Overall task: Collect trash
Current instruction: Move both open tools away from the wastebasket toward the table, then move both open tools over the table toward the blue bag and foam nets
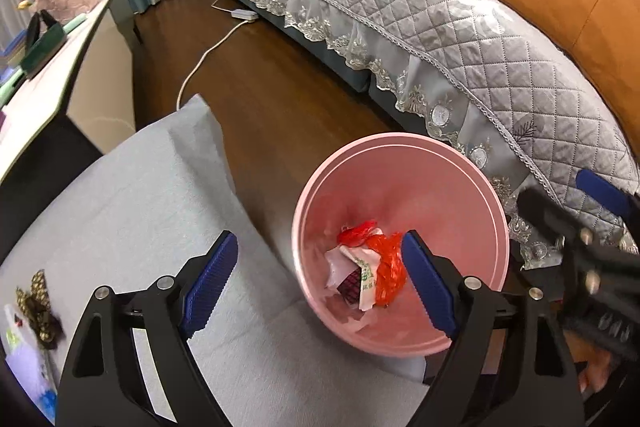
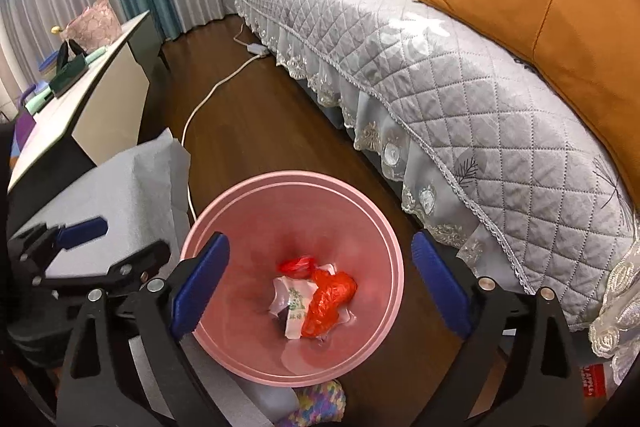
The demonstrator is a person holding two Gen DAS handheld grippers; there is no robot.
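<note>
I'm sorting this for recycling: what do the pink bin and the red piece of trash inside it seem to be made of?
The pink bin looks like moulded plastic with a smooth, matte finish: even colour, thin rolled rim, soft sheen inside. The red piece seems to be thin plastic film, probably a crumpled bag: glossy, slightly see-through, tightly creased. The white wrapper beside it could be paper or plastic.

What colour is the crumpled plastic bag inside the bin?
Red-orange plastic bag, lying in the pink bin; clearest in the right wrist view.

Quilted grey sofa, dark wood floor
</note>
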